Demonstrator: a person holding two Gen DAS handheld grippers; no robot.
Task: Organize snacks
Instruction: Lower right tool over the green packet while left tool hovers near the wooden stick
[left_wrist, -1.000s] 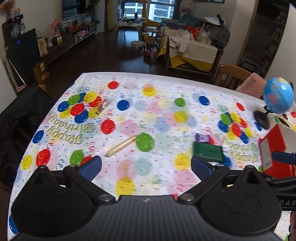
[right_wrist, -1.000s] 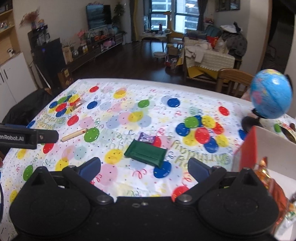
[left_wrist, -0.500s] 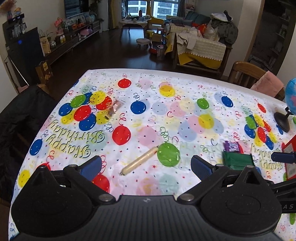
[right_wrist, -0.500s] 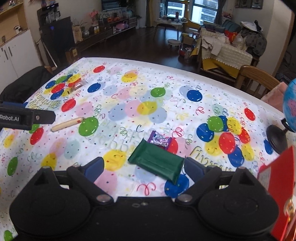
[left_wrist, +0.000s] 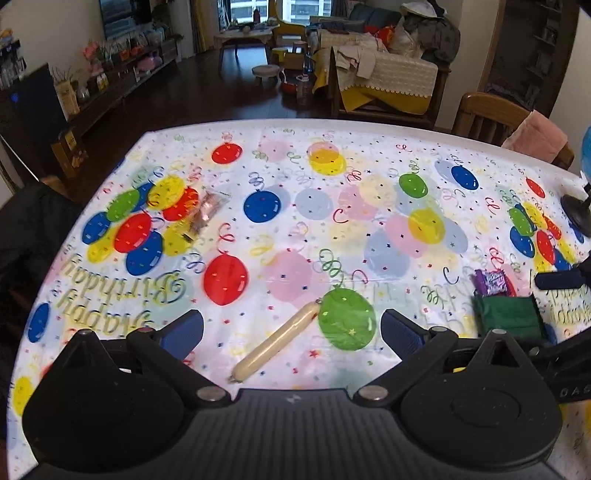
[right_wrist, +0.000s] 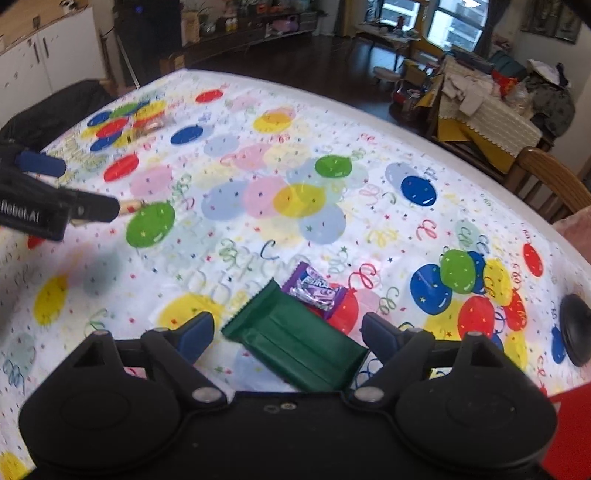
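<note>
A pale sausage stick (left_wrist: 275, 341) lies slanted on the balloon-print tablecloth (left_wrist: 369, 206). It sits between the fingers of my left gripper (left_wrist: 291, 328), which is open and touches nothing. In the right wrist view a dark green snack packet (right_wrist: 295, 341) lies between the fingers of my right gripper (right_wrist: 288, 332). Those jaws are closing, and the pads stand just off the packet's ends. A purple wrapped candy (right_wrist: 317, 290) rests against the packet's far edge. A clear-wrapped snack (left_wrist: 205, 214) lies far left on the balloon cluster.
A globe's black base (right_wrist: 576, 328) stands at the table's right edge, with a red box corner (right_wrist: 569, 435) near me at the right. A wooden chair (left_wrist: 487, 114) with a pink cloth stands behind the table. A dark jacket (left_wrist: 22, 236) hangs at the left.
Both grippers have sunk toward the table and moved in. The left now straddles the sausage stick. The right has rolled, come over the green packet, and its jaws have narrowed slightly.
</note>
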